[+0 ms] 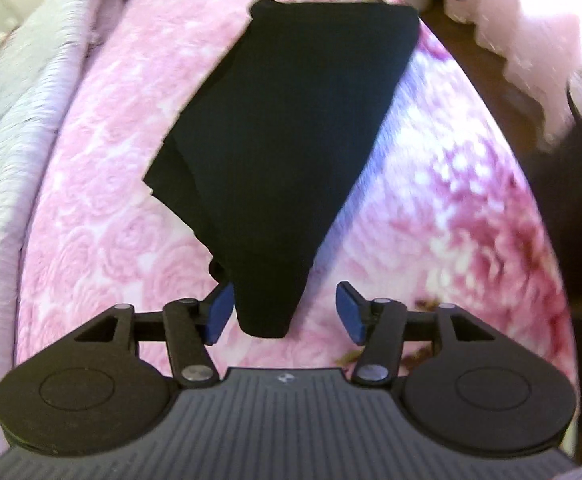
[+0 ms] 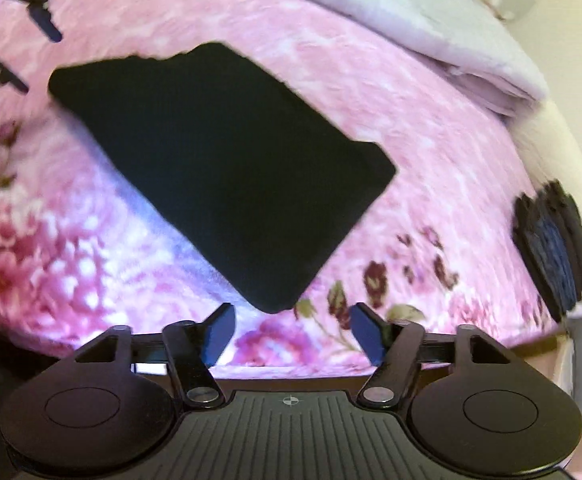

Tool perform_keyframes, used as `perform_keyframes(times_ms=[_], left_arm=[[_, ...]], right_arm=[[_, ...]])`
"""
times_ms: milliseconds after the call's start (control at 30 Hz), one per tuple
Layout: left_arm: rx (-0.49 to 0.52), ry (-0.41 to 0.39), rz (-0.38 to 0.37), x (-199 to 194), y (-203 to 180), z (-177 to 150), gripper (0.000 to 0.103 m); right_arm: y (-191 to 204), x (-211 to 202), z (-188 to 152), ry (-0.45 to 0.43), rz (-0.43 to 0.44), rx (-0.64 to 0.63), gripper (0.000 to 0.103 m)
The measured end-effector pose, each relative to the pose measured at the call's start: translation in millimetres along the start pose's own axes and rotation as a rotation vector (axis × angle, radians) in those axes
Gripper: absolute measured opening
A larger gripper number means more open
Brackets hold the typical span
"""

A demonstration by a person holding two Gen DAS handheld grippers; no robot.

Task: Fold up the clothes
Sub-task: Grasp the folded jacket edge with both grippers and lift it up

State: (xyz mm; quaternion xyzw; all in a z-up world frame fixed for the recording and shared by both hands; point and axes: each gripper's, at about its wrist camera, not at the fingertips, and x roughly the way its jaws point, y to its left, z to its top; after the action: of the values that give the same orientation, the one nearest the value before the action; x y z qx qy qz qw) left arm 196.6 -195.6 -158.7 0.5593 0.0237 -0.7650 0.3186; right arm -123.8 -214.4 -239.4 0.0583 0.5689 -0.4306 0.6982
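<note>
Lying flat on the pink floral blanket is the black garment, already folded into a compact, roughly rectangular bundle. In the left wrist view one of its narrow ends points at the camera, and uneven layered edges show along its left side. In the right wrist view the bundle runs diagonally, one corner reaching down toward the camera.

Both tongs are spread wide with nothing between their blue pads. The left gripper has the near tip of the garment sitting between its fingers, just beside the left pad, but the jaws are not closed on it; whether that pad touches the cloth cannot be told. The right gripper hangs just short of the garment's near corner, over the blanket's printed flowers.

A pale lilac quilt lies bunched along the blanket's far edge in the right wrist view. Near the blanket's right edge in that view sits a small dark, round, blue-and-black object, too blurred to name. The left gripper also shows in the top left corner there.
</note>
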Motion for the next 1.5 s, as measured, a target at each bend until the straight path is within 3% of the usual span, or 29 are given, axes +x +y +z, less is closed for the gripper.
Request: perform_keyframes(times_ms=[100, 233, 400, 533, 567, 633, 733, 800, 933, 967, 1067, 1133, 1500], left_arm=[[-0.04, -0.011, 0.029, -9, -9, 10, 0.065], [0.013, -0.03, 0.08, -1, -29, 19, 0.066], [0.244, -0.063, 0.17, 48, -60, 20, 0.067], [0.402, -0.096, 0.281, 100, -74, 17, 0.069], [0.424, -0.112, 0.31, 110, -74, 16, 0.07], [0.449, -0.155, 0.357, 125, -72, 14, 0.082], [0.476, -0.186, 0.376, 133, -59, 14, 0.085], [0.477, -0.189, 0.362, 133, -50, 14, 0.084], [0.49, -0.159, 0.316, 140, -45, 17, 0.071], [0.494, -0.142, 0.303, 141, -44, 20, 0.069], [0.497, -0.086, 0.234, 135, -35, 32, 0.049], [0.507, -0.055, 0.193, 128, -27, 39, 0.036], [0.393, -0.067, 0.102, 9, 52, 96, 0.029]], right_arm=[[7, -9, 5, -0.025, -0.014, -0.033, 0.078], [25, -4, 7, -0.061, -0.038, -0.128, 0.081], [61, 36, -5, -0.076, -0.039, -0.318, 0.082], [87, 79, -19, -0.118, -0.138, -0.532, 0.082], [90, 89, -21, -0.131, -0.162, -0.566, 0.082], [96, 109, -25, -0.163, -0.193, -0.608, 0.082], [101, 139, -33, -0.219, -0.272, -0.679, 0.082], [98, 156, -35, -0.228, -0.311, -0.715, 0.082], [79, 168, -32, -0.238, -0.274, -0.689, 0.081], [78, 167, -31, -0.23, -0.26, -0.698, 0.074], [73, 161, -26, -0.189, -0.191, -0.698, 0.053], [57, 152, -15, -0.179, -0.13, -0.662, 0.047], [-13, 29, 65, -0.138, 0.001, -0.595, 0.044]])
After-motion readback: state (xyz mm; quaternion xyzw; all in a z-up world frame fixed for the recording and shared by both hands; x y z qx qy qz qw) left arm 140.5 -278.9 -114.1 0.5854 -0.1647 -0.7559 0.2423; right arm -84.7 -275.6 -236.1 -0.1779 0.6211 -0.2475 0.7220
